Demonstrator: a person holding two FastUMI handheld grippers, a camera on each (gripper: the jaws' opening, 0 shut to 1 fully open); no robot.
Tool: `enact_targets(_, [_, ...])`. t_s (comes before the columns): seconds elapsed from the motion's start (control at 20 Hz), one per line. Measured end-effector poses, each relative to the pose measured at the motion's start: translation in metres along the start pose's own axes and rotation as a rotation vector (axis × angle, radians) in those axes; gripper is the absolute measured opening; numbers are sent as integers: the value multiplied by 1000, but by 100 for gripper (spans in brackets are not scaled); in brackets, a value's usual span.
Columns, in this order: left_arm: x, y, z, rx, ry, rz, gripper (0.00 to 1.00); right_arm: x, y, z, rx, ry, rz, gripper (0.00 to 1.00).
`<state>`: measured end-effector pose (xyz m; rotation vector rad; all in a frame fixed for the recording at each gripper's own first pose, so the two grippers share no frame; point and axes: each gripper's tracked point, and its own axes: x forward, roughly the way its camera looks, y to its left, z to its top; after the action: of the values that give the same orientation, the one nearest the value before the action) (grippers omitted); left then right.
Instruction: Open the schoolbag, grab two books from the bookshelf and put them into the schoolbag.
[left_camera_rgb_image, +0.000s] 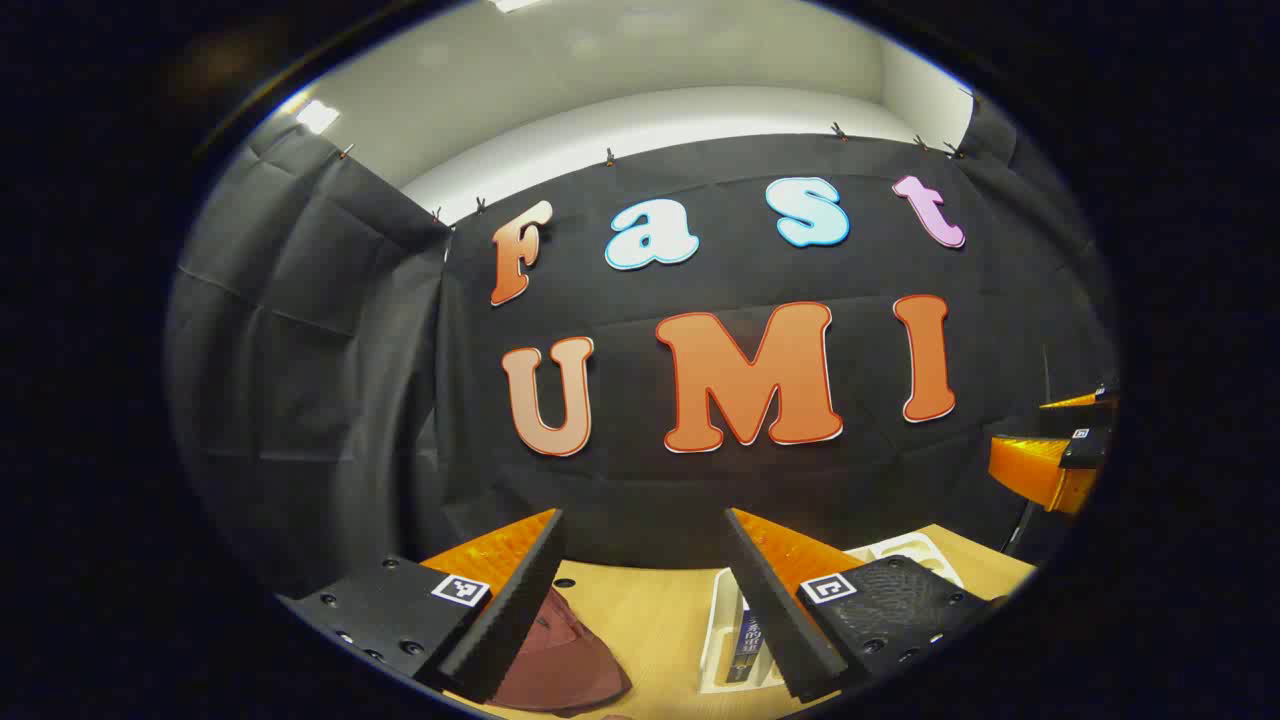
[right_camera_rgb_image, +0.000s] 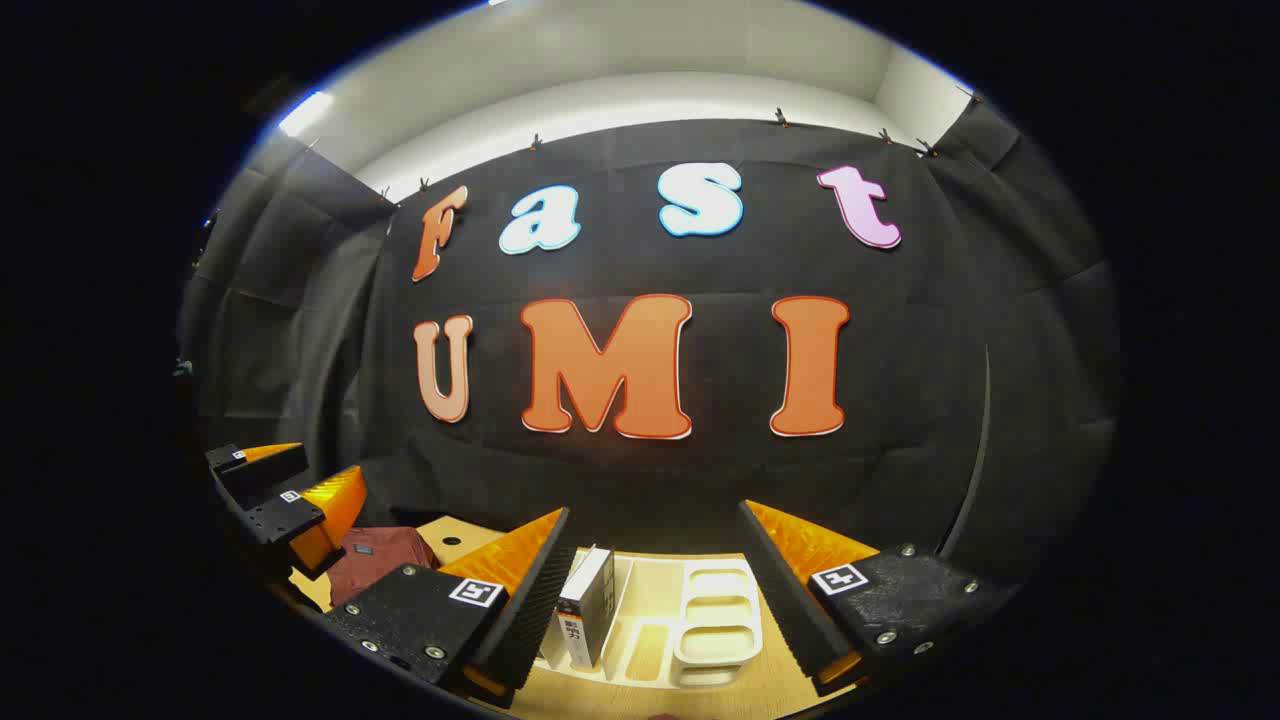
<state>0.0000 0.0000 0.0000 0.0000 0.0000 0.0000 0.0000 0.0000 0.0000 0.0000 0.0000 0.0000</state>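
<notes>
The maroon schoolbag (left_camera_rgb_image: 560, 665) lies on the wooden table (left_camera_rgb_image: 650, 610), below my left gripper's left finger, and its opening is hidden. My left gripper (left_camera_rgb_image: 640, 600) hangs open above the table with nothing between its fingers. To the bag's right stands a white bookshelf rack (left_camera_rgb_image: 715, 610) holding a dark book (left_camera_rgb_image: 747, 635). In the right gripper view, my right gripper (right_camera_rgb_image: 655, 600) is open above that rack (right_camera_rgb_image: 720, 600). An upright book (right_camera_rgb_image: 588, 605) stands just inside its left finger, untouched. The bag (right_camera_rgb_image: 380, 560) lies farther left.
The left gripper (right_camera_rgb_image: 290, 510) shows at the left edge of the right gripper view, above the bag. The right gripper (left_camera_rgb_image: 1050, 460) shows at the right edge of the left gripper view. The black cloth wall (right_camera_rgb_image: 640, 480) rises right behind the table.
</notes>
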Motion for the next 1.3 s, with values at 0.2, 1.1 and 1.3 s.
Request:
enact_targets(0.2, [34,5,9,6,-41,-44,99,12,5,3,14,-11,-74,96])
enact_targets(1.1, [67,14,-15,-5,11,-132,97,24,32,-12,18,44,-146,96])
enact_targets(1.3, [65,21,-17,1,12,-128,100,29,35,-15,6,51,-131,96])
